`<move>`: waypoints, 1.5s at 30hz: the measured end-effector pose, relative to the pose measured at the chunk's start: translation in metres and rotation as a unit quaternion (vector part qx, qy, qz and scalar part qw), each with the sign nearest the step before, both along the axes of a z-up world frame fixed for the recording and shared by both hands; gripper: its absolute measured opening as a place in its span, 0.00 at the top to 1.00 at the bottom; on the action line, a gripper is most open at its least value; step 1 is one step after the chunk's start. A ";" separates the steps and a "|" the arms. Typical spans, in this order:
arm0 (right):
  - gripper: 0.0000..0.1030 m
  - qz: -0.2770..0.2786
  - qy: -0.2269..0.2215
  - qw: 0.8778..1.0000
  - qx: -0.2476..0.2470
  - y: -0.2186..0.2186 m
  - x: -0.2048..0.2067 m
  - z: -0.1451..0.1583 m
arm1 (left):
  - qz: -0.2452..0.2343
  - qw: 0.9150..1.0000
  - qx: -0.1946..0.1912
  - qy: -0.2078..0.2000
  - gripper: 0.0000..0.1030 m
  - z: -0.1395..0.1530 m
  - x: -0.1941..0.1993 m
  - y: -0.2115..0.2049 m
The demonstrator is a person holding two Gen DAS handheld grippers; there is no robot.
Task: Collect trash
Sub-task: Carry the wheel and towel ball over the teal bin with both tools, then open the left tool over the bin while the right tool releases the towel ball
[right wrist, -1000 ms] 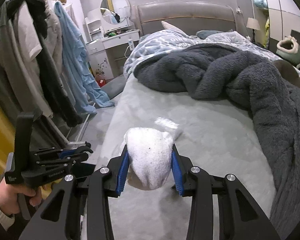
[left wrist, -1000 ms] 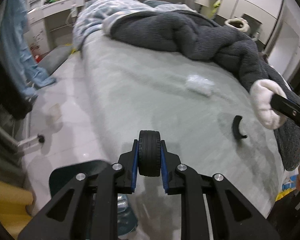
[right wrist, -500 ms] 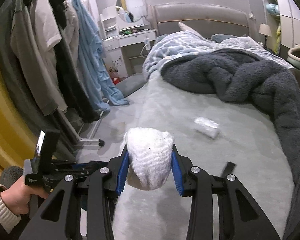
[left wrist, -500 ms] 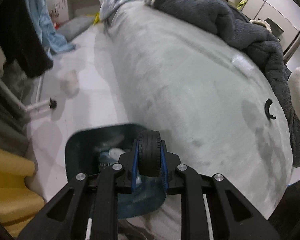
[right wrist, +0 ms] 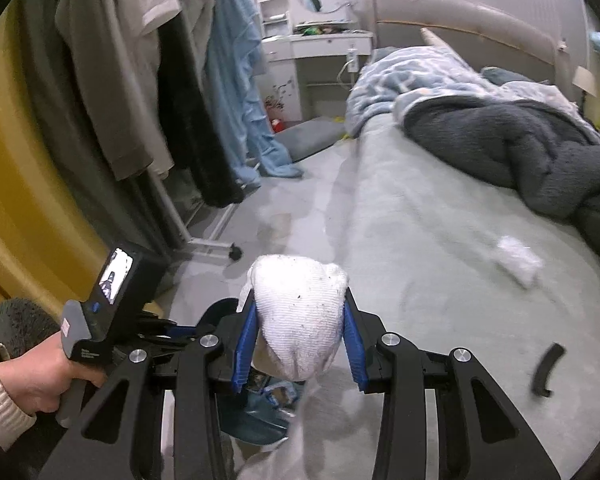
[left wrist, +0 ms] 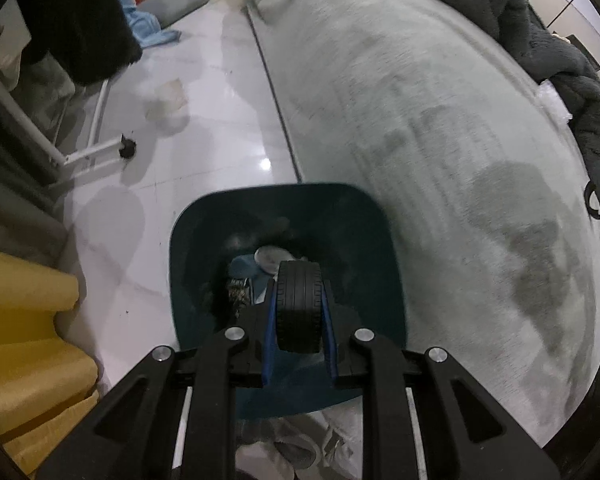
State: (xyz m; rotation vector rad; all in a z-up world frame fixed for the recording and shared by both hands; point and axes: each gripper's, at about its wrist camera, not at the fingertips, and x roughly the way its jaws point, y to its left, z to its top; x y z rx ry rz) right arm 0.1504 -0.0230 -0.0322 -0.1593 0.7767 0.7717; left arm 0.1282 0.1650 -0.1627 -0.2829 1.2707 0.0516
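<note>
**Ana:** Curtain [left wrist: 24, 320] first, the yellow one at the far left, then the rack's white foot [left wrist: 96, 152] on the floor [left wrist: 204, 120], then the teal bin [left wrist: 384, 264] against the side of the bed [left wrist: 440, 140]. Why is the left hand-held gripper [left wrist: 299, 312] parked right over it?

**Ben:** I'd say to drop its load straight in. Its pads are closed tight on a small black toy wheel [left wrist: 300, 306], which hangs over the bin's mouth, so letting go should land it on the trash already down there.

**Ana:** And the other one?

**Ben:** The right hand-held gripper [right wrist: 299, 344] is clamped on a white sock [right wrist: 300, 320], speckled with dirt, whose tail droops below the fingers. It sits above and just right of the bin, probably waiting its turn.

**Ana:** What's left further right, on the bed?

**Ben:** A crumpled clear wrapper [right wrist: 516, 260] near the grey blanket [right wrist: 540, 152], and a curved black piece [right wrist: 546, 368] by the mattress edge. Both well apart from the bin.

**Ana:** Anything you can't make out?

**Ben:** The bin's contents: something silvery and something blue, too dark to name. In the right view the grippers cover most of it. The black piece could be plastic; I can't tell. The bed surface is blurred too.
</note>
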 end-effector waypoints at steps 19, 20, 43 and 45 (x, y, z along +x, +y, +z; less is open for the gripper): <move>0.62 0.069 0.091 0.987 -0.110 0.086 0.014 -0.109 | -0.005 0.996 -0.046 0.075 0.77 -0.036 -0.022 0.028; 0.62 0.072 0.096 0.986 -0.117 0.089 0.014 -0.114 | -0.003 0.996 -0.050 0.074 0.74 -0.035 -0.023 0.030; 0.60 0.097 0.184 0.949 -0.238 0.135 -0.003 -0.211 | 0.024 0.994 -0.015 -0.108 0.25 0.050 -0.037 0.078; 0.56 0.100 0.182 0.948 -0.240 0.136 -0.005 -0.210 | 0.027 0.990 -0.002 -0.137 0.24 0.064 -0.038 0.078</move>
